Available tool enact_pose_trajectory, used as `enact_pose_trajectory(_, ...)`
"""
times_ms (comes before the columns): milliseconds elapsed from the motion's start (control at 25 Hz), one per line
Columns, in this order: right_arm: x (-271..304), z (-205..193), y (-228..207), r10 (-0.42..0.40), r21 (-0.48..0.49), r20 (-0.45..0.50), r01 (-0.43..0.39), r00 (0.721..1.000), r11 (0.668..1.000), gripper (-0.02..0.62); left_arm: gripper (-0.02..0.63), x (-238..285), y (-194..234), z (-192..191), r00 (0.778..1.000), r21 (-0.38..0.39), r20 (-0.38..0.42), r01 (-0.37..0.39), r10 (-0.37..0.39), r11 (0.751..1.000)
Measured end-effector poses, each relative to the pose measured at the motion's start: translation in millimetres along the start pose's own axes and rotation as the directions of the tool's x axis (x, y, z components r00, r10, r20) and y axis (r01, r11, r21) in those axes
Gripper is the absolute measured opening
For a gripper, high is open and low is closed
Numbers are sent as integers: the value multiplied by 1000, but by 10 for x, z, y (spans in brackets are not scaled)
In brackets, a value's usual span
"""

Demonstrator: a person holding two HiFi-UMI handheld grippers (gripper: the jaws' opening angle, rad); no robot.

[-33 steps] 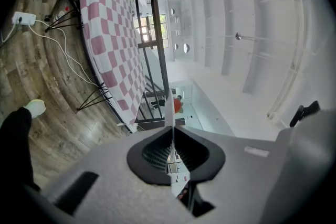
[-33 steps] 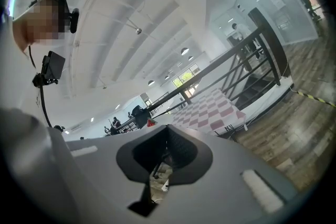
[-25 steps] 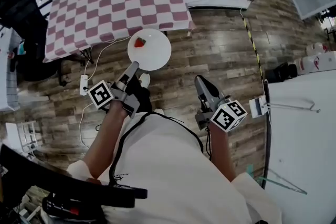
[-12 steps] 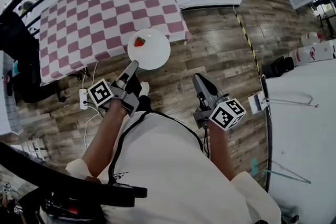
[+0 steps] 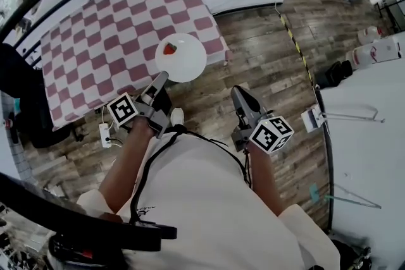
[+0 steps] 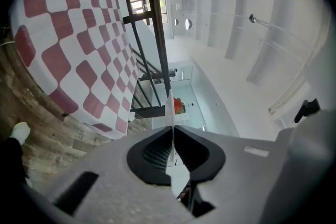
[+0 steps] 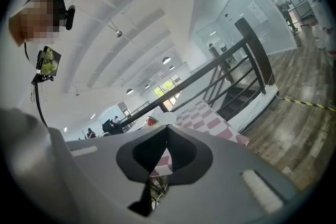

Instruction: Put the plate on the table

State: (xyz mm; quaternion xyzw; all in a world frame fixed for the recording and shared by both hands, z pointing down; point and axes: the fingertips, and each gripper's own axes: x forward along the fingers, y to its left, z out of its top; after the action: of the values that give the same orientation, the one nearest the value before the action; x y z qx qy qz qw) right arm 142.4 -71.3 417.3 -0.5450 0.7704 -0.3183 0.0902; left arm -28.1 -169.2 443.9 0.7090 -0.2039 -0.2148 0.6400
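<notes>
Seen from above, a person in a white shirt (image 5: 209, 199) stood on a wood-plank floor (image 5: 266, 66), a gripper in each hand. The left gripper (image 5: 162, 78) met the near rim of a round white plate (image 5: 183, 61) and held it level in the air. A strawberry (image 5: 169, 48) lay on the plate's far left part. The plate showed against the near edge of a table (image 5: 114, 28) draped in a pink-and-white checked cloth. The right gripper (image 5: 236, 92) pointed forward over the bare floor, well apart from the plate. A power strip (image 5: 105, 135) lay on the floor under the cloth's edge.
</notes>
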Motion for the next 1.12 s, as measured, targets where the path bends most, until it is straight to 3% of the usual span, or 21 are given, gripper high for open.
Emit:
enact_pose_trajectory(200,422,4,-20,-48,-84,-43,44,998,995,9,21,172,138,345,1000,-19,-21,-12,12,1000)
enact_pose_trajectory(560,1116,157,123,-35,-85,-32,33,999,996,9,21,401,299,829,997,-31,-71,-14,12,999)
enact_pose_trajectory(1120,1253,106,-63,-65,-44,-70,62,995,997,9,21,457,470,1041,999,-56,-35,-24,22,998)
